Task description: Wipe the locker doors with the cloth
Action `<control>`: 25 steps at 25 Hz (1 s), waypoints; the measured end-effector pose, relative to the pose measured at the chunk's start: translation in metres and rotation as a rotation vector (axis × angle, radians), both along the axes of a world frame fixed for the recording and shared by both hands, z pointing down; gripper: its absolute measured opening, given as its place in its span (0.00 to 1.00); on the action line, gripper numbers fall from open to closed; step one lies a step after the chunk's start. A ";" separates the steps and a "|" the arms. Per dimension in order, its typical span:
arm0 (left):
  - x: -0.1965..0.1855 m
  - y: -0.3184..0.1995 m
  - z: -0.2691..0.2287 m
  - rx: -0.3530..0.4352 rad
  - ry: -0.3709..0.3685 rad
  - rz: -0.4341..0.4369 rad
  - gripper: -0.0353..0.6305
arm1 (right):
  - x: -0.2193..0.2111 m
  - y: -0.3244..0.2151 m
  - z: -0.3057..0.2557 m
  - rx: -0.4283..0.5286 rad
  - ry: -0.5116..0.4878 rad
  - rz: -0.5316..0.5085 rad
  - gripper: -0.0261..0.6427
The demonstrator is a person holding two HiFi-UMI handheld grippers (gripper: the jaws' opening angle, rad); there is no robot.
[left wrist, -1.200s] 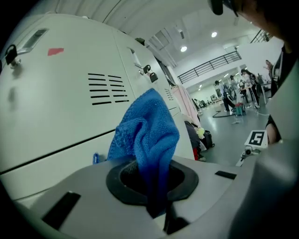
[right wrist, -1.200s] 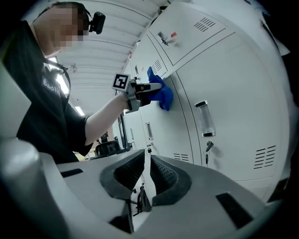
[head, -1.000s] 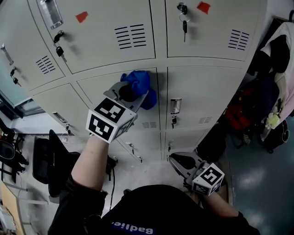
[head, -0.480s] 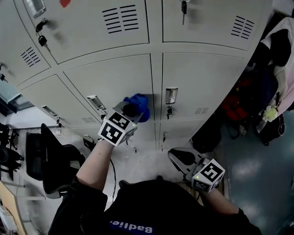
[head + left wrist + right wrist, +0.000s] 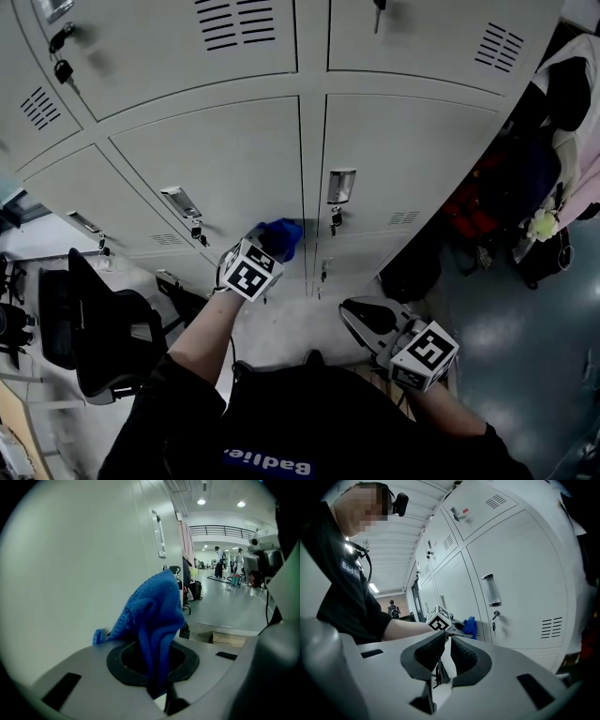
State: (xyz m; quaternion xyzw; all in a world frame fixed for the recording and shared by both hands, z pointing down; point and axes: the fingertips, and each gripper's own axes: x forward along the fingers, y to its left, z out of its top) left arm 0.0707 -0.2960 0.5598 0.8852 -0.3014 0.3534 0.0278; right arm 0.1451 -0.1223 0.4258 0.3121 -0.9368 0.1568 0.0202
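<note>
My left gripper (image 5: 270, 247) is shut on a bunched blue cloth (image 5: 283, 234) and holds it against the grey locker door (image 5: 225, 159), low down near that door's bottom right corner. In the left gripper view the cloth (image 5: 154, 609) rises out of the jaws (image 5: 157, 667) and touches the door (image 5: 70, 564) on the left. My right gripper (image 5: 361, 317) hangs lower and nearer to my body, apart from the lockers, shut with nothing in it. The right gripper view shows its pads (image 5: 431, 651) almost touching, and the cloth (image 5: 469, 627) beyond them.
Locker doors have handles (image 5: 339, 185) with keys (image 5: 334, 219) and vent slots (image 5: 403, 217). A black office chair (image 5: 98, 328) stands on the left. Bags and hanging clothes (image 5: 548, 141) crowd the right side. Grey floor (image 5: 506, 337) lies below.
My left gripper has slid the cloth down the locker door, from near its top to its bottom. The right gripper has stayed where it was.
</note>
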 end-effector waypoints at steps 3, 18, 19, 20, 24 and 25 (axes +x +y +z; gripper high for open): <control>0.001 0.000 0.009 -0.002 -0.013 -0.001 0.14 | 0.000 0.002 0.003 -0.001 0.005 -0.004 0.10; 0.035 0.030 -0.321 0.264 0.299 0.175 0.14 | 0.007 -0.013 -0.012 0.078 -0.007 0.020 0.10; 0.036 0.027 -0.328 0.267 0.301 0.177 0.14 | 0.007 -0.013 -0.013 0.070 -0.008 0.018 0.10; 0.037 0.024 -0.333 0.268 0.302 0.177 0.14 | 0.005 -0.012 -0.015 0.054 -0.014 0.013 0.10; 0.040 0.012 -0.338 0.265 0.310 0.161 0.14 | 0.006 -0.014 -0.015 0.061 -0.016 0.000 0.10; 0.041 0.010 -0.336 0.260 0.313 0.157 0.14 | 0.006 -0.014 -0.015 0.058 -0.020 -0.002 0.10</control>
